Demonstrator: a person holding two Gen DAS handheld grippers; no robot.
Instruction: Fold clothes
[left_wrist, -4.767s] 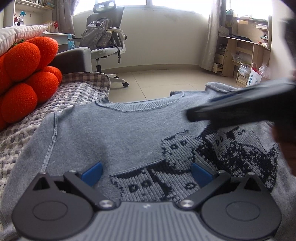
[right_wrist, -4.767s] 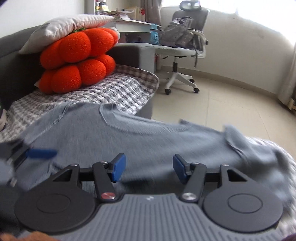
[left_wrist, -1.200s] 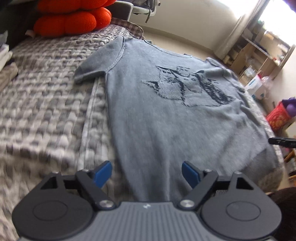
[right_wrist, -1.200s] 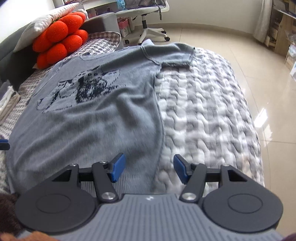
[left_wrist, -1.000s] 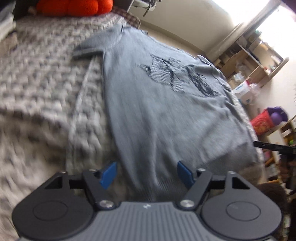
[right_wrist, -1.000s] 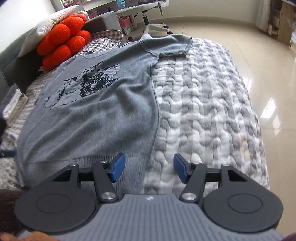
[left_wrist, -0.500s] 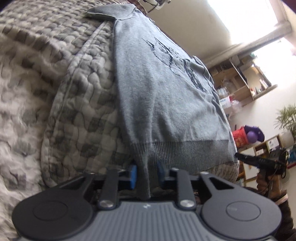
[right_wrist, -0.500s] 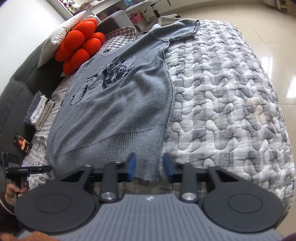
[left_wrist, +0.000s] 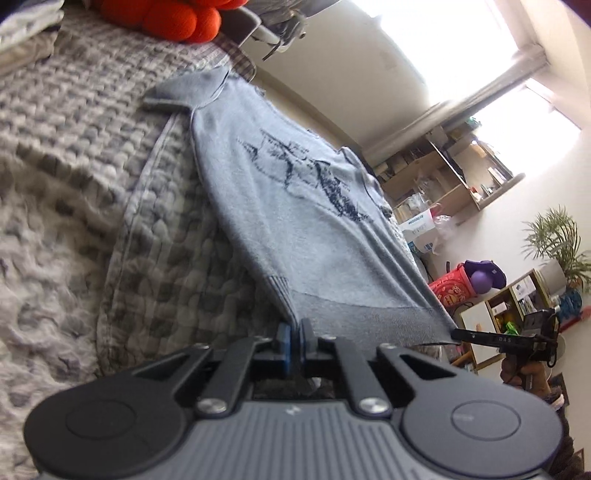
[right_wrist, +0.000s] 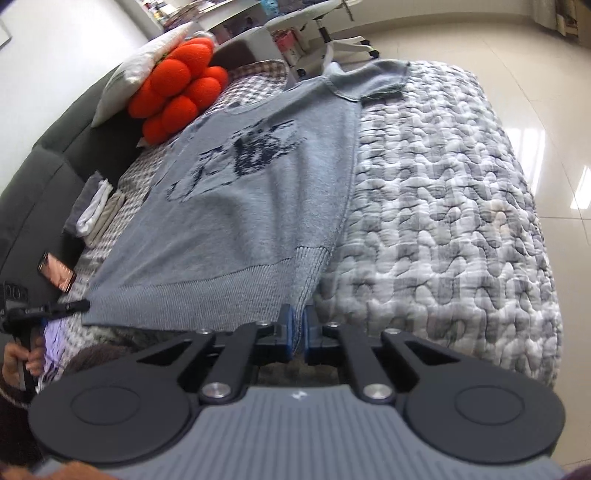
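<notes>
A grey knit sweater (left_wrist: 314, 229) with a dark cat pattern lies face up on the quilted sofa cover (left_wrist: 74, 177), collar at the far end. My left gripper (left_wrist: 294, 338) is shut on the left corner of its ribbed hem. My right gripper (right_wrist: 294, 330) is shut on the right hem corner of the sweater (right_wrist: 251, 206). The hem is stretched taut between them and lifted slightly. Each gripper shows in the other's view: the right gripper (left_wrist: 458, 334) at the right edge, the left gripper (right_wrist: 83, 304) at the left edge.
Orange ball cushions (right_wrist: 177, 88) and a white pillow (right_wrist: 140, 70) sit at the sofa's far end. Folded clothes (right_wrist: 96, 210) and a phone (right_wrist: 55, 271) lie along the backrest. An office chair (right_wrist: 325, 26), shelves (left_wrist: 443, 173) and tiled floor (right_wrist: 535, 74) lie beyond.
Both grippers dropped to the hem corners and closed on them. Since half a second ago the hem has been pulled tight and raised a little.
</notes>
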